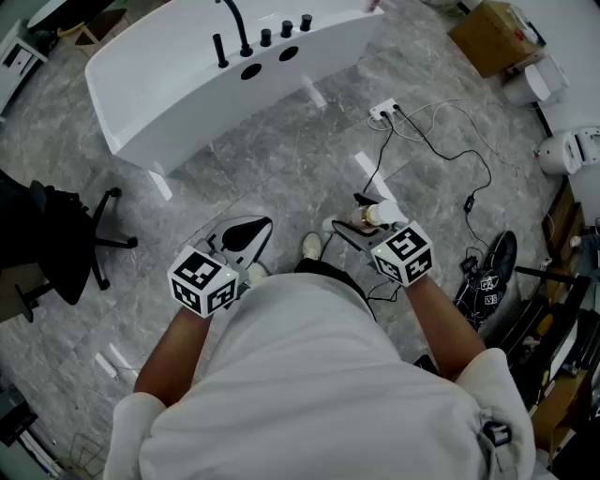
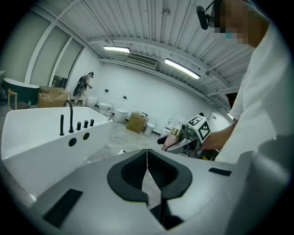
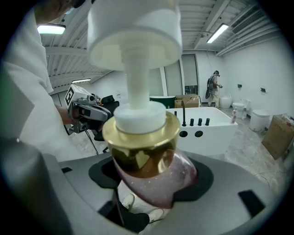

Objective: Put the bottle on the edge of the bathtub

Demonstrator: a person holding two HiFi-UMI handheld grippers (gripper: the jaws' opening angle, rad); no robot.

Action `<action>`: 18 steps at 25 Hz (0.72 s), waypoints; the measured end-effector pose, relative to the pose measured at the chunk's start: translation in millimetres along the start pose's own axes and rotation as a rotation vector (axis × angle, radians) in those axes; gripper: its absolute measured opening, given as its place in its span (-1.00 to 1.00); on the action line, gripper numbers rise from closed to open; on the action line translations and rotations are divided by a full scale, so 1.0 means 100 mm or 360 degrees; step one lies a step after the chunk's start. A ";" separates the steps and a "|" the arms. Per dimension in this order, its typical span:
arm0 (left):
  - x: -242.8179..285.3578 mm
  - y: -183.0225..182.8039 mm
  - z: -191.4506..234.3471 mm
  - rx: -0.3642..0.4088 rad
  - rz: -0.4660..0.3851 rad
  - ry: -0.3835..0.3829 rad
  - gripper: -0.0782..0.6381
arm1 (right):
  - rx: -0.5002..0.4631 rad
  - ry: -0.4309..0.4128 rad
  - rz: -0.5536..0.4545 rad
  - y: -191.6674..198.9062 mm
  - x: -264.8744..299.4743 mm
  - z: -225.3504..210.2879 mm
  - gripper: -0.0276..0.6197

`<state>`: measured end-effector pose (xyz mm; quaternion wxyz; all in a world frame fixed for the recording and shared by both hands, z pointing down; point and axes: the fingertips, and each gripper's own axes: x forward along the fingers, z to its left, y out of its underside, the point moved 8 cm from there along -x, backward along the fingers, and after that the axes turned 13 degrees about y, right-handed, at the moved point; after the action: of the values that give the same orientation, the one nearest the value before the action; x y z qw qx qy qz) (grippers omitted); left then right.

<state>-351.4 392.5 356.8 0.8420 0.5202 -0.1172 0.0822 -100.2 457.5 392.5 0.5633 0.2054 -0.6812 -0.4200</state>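
Observation:
A pump bottle (image 3: 142,151) with a pink body, gold collar and white pump head fills the right gripper view, and my right gripper (image 3: 151,181) is shut on its body. From the head view the bottle (image 1: 380,215) is held low over the floor in the right gripper (image 1: 354,217). My left gripper (image 1: 246,230) hovers to its left, shut with nothing in it; its jaws meet along a thin line (image 2: 147,160). The white bathtub (image 1: 187,84) with a black faucet (image 1: 234,28) stands well ahead, apart from both grippers.
Grey marble floor lies between me and the tub (image 2: 36,137). A black office chair (image 1: 66,244) stands at the left. A power strip (image 1: 384,112) with trailing cables lies ahead on the right. A cardboard box (image 1: 492,37) and white toilets (image 1: 572,150) sit at the far right.

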 end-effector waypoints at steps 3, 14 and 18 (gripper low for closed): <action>0.39 -0.16 -0.08 0.0008 -0.0020 0.0022 -0.73 | -0.0019 -0.0008 -0.0006 0.04 -0.08 -0.34 0.02; 1.42 -0.54 -0.05 0.0048 0.0023 0.0021 -0.73 | -0.0048 0.0001 0.0003 0.08 -0.02 -1.43 0.02; 1.58 -0.67 0.12 0.0045 0.0075 0.0048 -0.73 | -0.0001 0.0015 -0.0009 -0.04 0.14 -1.73 0.02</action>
<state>-184.1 354.3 349.8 0.8339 0.5280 -0.1156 0.1115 57.8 385.9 400.1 0.5654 0.2093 -0.6778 -0.4209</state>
